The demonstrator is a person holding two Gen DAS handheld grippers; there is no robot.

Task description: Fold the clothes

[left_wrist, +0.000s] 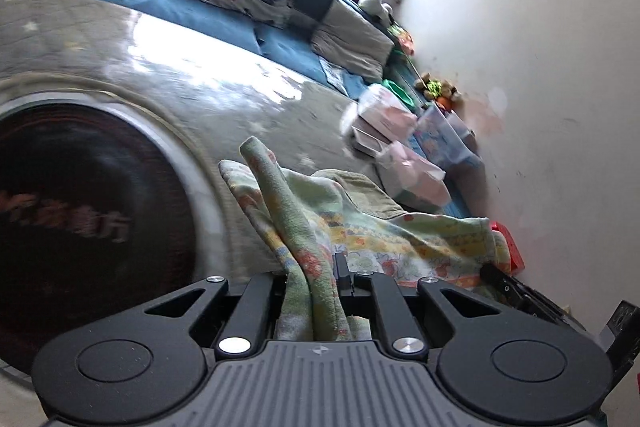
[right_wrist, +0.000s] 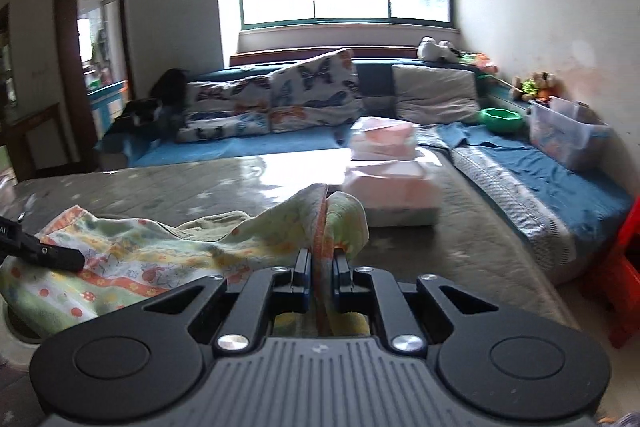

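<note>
Your right gripper (right_wrist: pixel 321 263) pinches a gathered edge of the patterned cloth (right_wrist: pixel 132 259), and your left gripper (left_wrist: pixel 316 279) clamps another fold — two held points let you lift it off the table (right_wrist: pixel 168 183), near the tissue packs (right_wrist: pixel 394 197).

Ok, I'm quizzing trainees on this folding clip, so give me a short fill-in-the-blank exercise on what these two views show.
1. Both tongs are shut on the same patterned ____.
2. The pillows on the blue sofa carry a ____ print.
3. The bowl on the sofa is ____ in colour.
4. Beyond the right tongs two pink packs lie ____ on each other.

Missing words: cloth; butterfly; green; stacked
</note>
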